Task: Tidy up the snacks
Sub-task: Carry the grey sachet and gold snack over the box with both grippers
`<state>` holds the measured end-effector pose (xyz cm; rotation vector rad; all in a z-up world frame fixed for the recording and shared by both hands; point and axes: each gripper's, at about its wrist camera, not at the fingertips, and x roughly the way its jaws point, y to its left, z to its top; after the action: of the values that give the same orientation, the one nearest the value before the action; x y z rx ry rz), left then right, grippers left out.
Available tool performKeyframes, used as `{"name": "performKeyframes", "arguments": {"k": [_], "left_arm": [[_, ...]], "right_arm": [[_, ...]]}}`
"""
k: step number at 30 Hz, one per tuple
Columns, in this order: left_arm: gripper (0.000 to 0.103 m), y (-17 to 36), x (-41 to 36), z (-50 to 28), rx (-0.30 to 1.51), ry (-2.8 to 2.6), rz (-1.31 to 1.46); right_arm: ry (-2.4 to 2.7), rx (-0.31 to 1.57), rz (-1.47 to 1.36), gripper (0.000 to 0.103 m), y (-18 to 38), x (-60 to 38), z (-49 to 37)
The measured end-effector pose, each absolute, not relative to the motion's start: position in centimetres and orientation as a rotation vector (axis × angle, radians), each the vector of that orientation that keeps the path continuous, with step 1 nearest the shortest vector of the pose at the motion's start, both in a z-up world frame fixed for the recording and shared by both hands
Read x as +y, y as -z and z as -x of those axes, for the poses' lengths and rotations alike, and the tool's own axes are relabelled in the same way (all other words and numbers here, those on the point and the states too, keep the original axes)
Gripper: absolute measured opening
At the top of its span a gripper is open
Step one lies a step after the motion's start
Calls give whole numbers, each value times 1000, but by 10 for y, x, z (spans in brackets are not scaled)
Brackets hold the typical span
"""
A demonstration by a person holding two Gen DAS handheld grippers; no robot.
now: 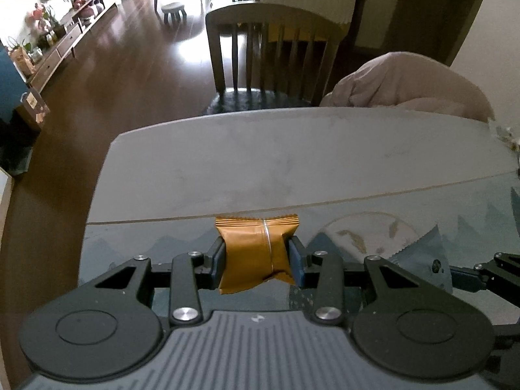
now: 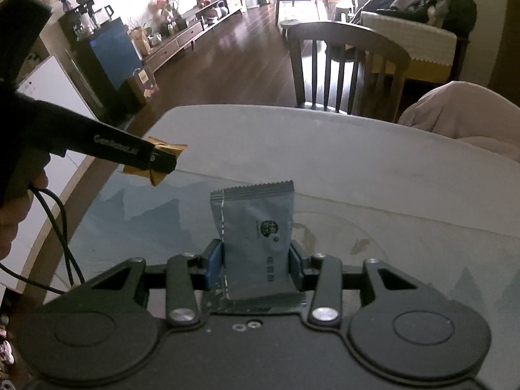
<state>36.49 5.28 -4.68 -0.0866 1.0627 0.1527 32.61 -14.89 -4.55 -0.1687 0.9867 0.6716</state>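
My left gripper [image 1: 258,256] is shut on an orange snack packet [image 1: 256,250], pinched at its waist and held above the table. The right wrist view shows that orange packet [image 2: 162,165] again at the left, in the left gripper's black fingers [image 2: 156,159]. My right gripper [image 2: 256,260] is shut on a grey-blue snack packet [image 2: 256,230] that stands upright between the blue pads, its serrated end up. In the left wrist view the grey-blue packet [image 1: 419,247] shows at the right edge beside the right gripper's fingers [image 1: 481,271].
A pale table [image 1: 292,156] carries a blue-green patterned mat [image 1: 373,227] at its near side. A wooden chair [image 1: 269,55] stands behind the far edge, with a pinkish bundle of cloth [image 1: 412,84] to its right. A person's hand [image 2: 13,208] and cable show at the left.
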Motion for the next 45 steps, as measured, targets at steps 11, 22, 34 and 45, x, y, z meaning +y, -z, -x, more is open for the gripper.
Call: {"name": "performKeyframes", "arguments": {"k": [11,22,34,45], "left_arm": [[39,13,40,-283,1060,-139,82],[39,8,29,-201,1066,-57,95],[39,49,15,-138,1144,17,77],[39,98,-5,-109,1216,67,52]], "right_arm": [[-682,973,138,41,10,-142,-283],[-674,1010,87,41,5,-157,-226],[-641,1079,91,41,39,-173,-164],[-609,1140,98,41,79,-177,-131]]}}
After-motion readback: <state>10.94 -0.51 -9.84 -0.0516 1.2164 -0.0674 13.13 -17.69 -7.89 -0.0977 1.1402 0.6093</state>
